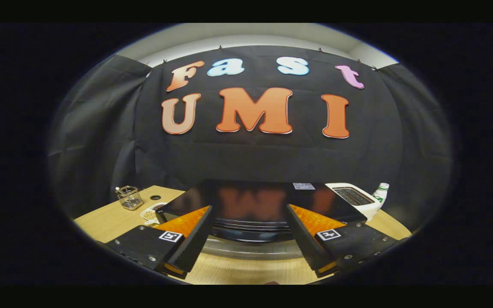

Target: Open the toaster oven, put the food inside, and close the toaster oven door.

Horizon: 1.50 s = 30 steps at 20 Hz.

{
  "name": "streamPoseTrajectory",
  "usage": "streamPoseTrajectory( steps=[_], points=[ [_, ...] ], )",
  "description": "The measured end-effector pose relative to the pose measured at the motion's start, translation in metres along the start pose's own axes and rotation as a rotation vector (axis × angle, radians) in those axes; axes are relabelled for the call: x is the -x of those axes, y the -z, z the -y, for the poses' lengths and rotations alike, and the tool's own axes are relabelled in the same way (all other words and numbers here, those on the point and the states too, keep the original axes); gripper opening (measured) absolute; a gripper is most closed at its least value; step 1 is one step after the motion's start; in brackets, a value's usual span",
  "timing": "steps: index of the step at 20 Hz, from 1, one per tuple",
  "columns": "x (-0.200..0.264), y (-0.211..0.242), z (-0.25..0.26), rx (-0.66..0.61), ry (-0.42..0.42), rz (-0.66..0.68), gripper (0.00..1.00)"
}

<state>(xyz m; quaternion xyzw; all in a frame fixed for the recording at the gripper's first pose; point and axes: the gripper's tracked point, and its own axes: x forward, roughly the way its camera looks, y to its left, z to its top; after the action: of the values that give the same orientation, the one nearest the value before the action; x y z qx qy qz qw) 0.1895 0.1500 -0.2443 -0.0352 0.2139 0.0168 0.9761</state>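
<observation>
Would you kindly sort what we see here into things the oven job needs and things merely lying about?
For the job:
- toaster oven, black, just ahead of the fingers
- gripper, open, holding nothing

Lying about:
- white toaster, right of the oven
- bottle, beside the toaster
- wire basket, left of the oven
- small dish, by the oven's left corner
- table

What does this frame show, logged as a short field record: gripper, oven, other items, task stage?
gripper: gripper open, fingers spread wide, holding nothing
toaster oven: black toaster oven just ahead of the fingers, seen from above, glossy top; door state cannot be told
table: wooden table
left of oven: wire basket; small dish with food
right of oven: white toaster; white bottle beyond it
task stage: no food in the gripper, nothing placed yet
</observation>
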Motion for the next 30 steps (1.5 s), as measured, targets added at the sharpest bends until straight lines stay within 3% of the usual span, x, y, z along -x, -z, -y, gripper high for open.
streamPoseTrajectory(
  steps=[3,12,20,27,30],
  points=[
    [-0.002,0.009,-0.006,-0.034,-0.026,-0.025,0.99],
    [0.06,0.041,-0.018,-0.024,-0.173,-0.061,0.8],
    [0.117,0.127,-0.032,-0.12,-0.324,-0.303,0.79],
    [0.115,0.189,-0.029,-0.139,-0.346,-0.52,0.75],
    [0.108,0.189,-0.027,-0.172,-0.365,-0.535,0.72]
  ],
)
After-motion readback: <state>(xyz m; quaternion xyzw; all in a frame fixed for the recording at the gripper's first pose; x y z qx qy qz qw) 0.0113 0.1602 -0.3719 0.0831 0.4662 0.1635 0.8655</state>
